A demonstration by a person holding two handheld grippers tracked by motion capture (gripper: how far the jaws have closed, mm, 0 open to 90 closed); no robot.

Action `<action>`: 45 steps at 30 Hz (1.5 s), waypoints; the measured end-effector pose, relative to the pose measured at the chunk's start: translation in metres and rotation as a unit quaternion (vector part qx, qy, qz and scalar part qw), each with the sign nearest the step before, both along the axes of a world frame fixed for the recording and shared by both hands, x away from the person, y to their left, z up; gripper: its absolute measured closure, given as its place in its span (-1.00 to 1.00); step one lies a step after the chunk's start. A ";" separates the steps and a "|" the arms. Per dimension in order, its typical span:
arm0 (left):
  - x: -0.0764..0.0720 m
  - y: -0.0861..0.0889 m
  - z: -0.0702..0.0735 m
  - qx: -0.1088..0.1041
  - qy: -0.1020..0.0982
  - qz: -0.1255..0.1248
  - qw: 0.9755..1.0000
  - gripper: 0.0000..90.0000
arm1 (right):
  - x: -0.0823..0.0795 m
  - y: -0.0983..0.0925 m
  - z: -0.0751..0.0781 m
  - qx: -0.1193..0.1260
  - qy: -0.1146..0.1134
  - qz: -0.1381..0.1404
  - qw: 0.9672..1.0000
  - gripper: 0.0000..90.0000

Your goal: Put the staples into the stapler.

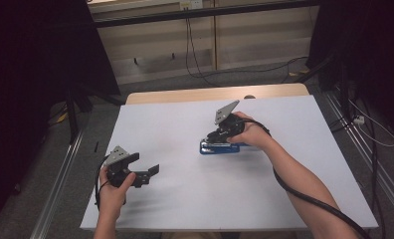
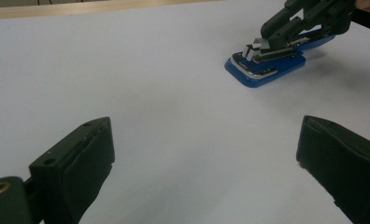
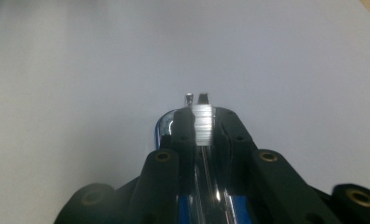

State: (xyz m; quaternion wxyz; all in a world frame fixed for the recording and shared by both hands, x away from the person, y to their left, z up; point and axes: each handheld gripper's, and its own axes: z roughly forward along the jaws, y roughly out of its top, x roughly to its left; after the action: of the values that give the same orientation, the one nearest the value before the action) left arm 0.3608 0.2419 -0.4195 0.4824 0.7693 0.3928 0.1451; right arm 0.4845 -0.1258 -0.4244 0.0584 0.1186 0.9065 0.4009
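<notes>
The right gripper [image 1: 224, 135] is clamping the blue stapler [image 1: 219, 148] flat against the table [image 1: 185, 199], steadying it. The left gripper [image 1: 144, 170] is waiting nearer the person than the stapler, jaws spread and empty.

Bare white table [image 1: 185, 199] all around; the blue stapler [image 1: 220, 148] blocks at two o'clock of the left gripper [image 1: 145, 172].

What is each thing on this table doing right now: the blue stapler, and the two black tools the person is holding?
Blue stapler: lying flat on the white table, its upper metal arm clamped from both sides.
Right tool: shut on the blue stapler, jaws narrow around its top arm.
Left tool: open, jaws wide apart, nothing between them, apart from the blue stapler.
</notes>
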 end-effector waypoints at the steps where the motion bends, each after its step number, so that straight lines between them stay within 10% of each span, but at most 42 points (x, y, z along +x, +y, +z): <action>1: 0.000 0.000 0.000 0.000 0.000 0.000 1.000 -0.90 | 0.000 0.000 0.000 -0.002 -0.001 0.000 1.000 0.77; 45: 0.001 -0.001 -0.002 0.008 0.002 -0.002 1.000 -0.90 | 0.005 0.005 -0.005 -0.007 -0.006 0.025 1.000 0.76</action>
State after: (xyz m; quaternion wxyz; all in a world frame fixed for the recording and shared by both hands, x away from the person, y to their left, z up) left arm 0.3622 0.2411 -0.4210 0.4754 0.7745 0.3910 0.1457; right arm 0.4892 -0.1209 -0.4296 0.0543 0.0934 0.9116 0.3965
